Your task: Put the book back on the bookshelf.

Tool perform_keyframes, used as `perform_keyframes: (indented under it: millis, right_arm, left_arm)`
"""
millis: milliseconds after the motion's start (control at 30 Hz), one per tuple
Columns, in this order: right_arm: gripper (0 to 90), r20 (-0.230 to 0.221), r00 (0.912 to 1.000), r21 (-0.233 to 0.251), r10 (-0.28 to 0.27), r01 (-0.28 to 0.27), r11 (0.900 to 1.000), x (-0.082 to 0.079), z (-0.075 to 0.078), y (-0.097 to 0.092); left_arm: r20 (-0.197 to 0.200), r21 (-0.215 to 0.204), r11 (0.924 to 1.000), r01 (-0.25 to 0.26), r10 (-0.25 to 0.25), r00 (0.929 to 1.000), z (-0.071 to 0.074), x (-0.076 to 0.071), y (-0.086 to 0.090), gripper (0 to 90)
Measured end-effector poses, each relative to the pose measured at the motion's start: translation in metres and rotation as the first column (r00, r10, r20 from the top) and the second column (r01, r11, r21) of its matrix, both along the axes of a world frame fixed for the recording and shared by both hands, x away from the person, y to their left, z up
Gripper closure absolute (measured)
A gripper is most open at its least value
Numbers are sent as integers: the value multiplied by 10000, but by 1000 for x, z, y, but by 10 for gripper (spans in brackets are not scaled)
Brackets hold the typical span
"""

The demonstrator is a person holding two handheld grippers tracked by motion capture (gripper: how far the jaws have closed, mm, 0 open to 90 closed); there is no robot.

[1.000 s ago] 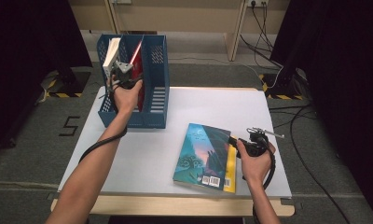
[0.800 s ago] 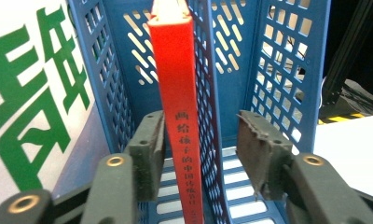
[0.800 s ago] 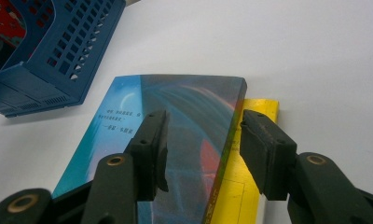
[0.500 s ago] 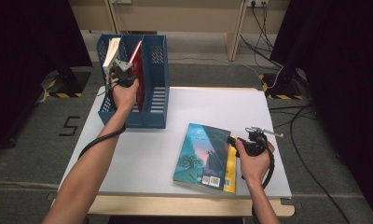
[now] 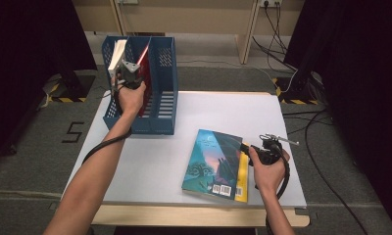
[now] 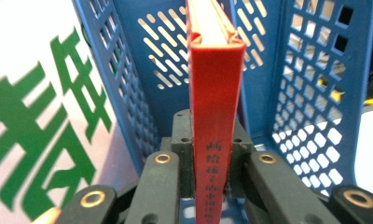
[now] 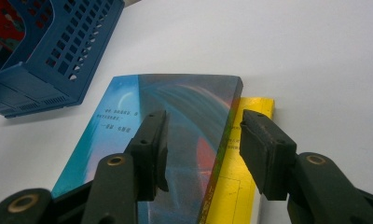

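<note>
the black jaws of the left gripper (image 6: pixel 211 186) had just closed and pinched the spine of a thin red hardcover book (image 6: pixel 216 107), which stood upright in a slot of the blue perforated plastic file rack (image 6: pixel 315 93) at the far left of the white table (image 5: pixel 223 117). beside it in the next slot leaned a white booklet with large green characters (image 6: pixel 40 135). judged from this grip, the hold sat low on a narrow spine, so the book could pivot or slip as it rose; a tilted lift might catch the slot's lattice wall, and the light rack could drag or tip with it. the left hand (image 5: pixel 131 95) hovered over the rack's near end.

at the table's near right, the right gripper (image 7: pixel 203 154) had its jaws spread apart, holding nothing, poised over the edge of a blue-and-teal illustrated paperback (image 7: pixel 175 135) lying flat on a yellow book (image 7: pixel 243 172) beneath it. a closure there might take both covers at once, or nudge the top book off the lower one. the right hand (image 5: pixel 267 164) rested near the table's front edge.
</note>
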State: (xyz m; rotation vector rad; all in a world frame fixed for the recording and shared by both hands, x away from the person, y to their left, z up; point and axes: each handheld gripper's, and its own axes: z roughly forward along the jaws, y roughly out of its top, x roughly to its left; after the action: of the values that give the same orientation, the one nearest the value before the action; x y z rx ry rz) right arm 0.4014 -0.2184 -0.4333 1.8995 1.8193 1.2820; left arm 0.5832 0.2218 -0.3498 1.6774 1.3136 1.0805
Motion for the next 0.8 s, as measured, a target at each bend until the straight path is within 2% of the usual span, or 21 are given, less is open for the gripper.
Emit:
perform_keyframes:
  millis: [67,100,233,433,500,567,733,800]
  right_arm:
    - [521,-48,10000,91,-64,65,9999,0,0,1]
    - [521,-13,10000,59,-42,42,10000,0,-1,1]
    - [521,-72,10000,58,5,-5,10000,1,-3,3]
    - [518,-84,10000,5,20,-20,10000,0,-2,2]
    - [518,-92,10000,15,-19,19,10000,0,-1,0]
    - [518,-122,9999,32,-36,36,10000,0,-1,0]
    - [515,-126,9999,-60,-40,39,10000,1,-1,-1]
    - [513,-147,9999,-73,20,-22,10000,1,0,-1]
  left_arm:
    - [51,473,9989,9,-11,10000,-2,-1,-2,785]
    - [69,506,9987,5,-8,10000,-3,-1,-2,782]
    - [217,99,9998,186,-189,9996,-5,-2,-5,751]
    - [344,-302,9991,294,-284,9990,-2,-7,-8,576]
    - [436,-234,9994,267,-256,9987,-1,-9,-7,528]
    - [373,-342,9990,277,-264,9990,-2,-11,-7,496]
    - [295,-296,9981,549,-540,9981,-2,-22,-6,455]
    - [286,-315,9983,498,-489,9984,-3,-26,-5,451]
